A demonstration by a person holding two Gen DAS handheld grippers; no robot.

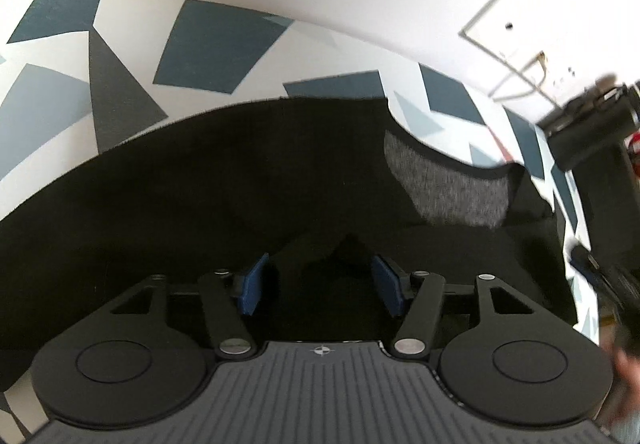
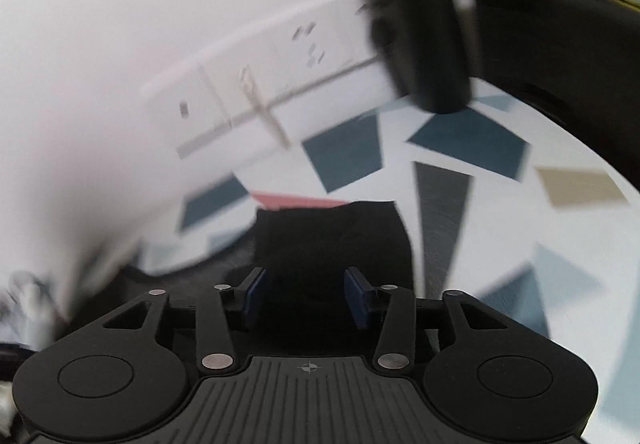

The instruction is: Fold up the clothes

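Note:
A black garment (image 1: 248,171) lies spread on a white tablecloth with blue and grey shapes (image 1: 216,47). Its grey inner neck lining (image 1: 448,179) shows at the right. My left gripper (image 1: 320,286) is open, low over the garment, with a raised fold of black cloth between its blue pads (image 1: 252,284). In the right wrist view my right gripper (image 2: 306,298) is open, with a black part of the garment (image 2: 332,240) lying between and ahead of its fingers. That view is motion-blurred.
The other gripper shows blurred at the right of the left wrist view (image 1: 588,123). A dark blurred device (image 2: 416,23) hangs at the top of the right wrist view. A white wall with sockets (image 2: 256,99) stands behind the table.

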